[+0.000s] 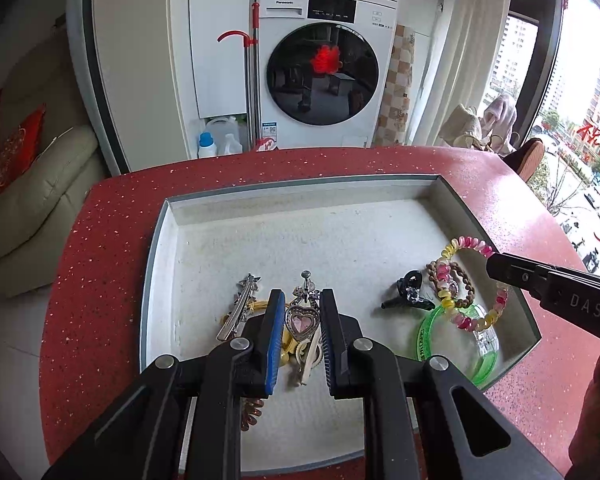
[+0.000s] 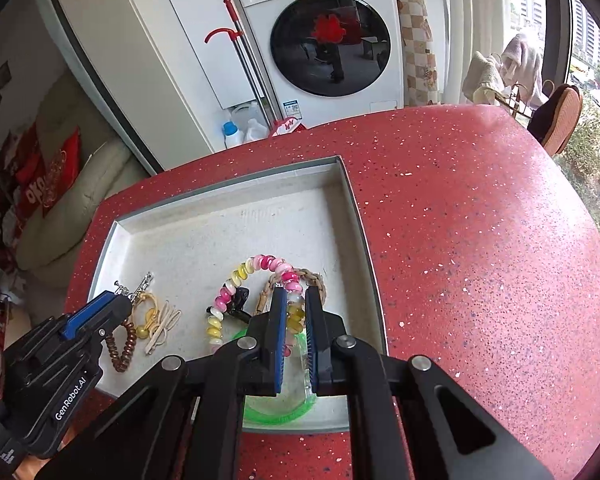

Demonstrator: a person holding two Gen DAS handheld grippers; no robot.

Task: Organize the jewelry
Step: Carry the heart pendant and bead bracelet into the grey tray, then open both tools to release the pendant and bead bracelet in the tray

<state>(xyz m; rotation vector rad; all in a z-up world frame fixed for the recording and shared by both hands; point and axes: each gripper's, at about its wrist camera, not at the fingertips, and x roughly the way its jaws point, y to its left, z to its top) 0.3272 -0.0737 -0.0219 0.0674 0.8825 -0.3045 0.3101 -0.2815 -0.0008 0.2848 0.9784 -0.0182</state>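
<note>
A shallow grey tray (image 1: 300,192) (image 2: 352,216) sits on a red speckled table and holds jewelry. My left gripper (image 1: 300,300) has its jaws around a silver heart hair clip (image 1: 302,322); I cannot tell if they grip it. My right gripper (image 2: 296,300) is shut on a pink-and-yellow coil bracelet (image 2: 256,266) (image 1: 470,244) and holds its loop above the tray. Under it lie a brown beaded bracelet (image 1: 466,284), a black claw clip (image 1: 406,294) (image 2: 238,300) and a green clear bangle (image 1: 456,344) (image 2: 278,412).
A silver star hair clip (image 1: 240,304), yellow and cream hair ties (image 2: 160,320) and a brown coil tie (image 2: 124,344) lie at the tray's left. The red table (image 2: 480,240) stretches right. A washing machine (image 1: 320,64) and sofa (image 1: 32,184) stand beyond.
</note>
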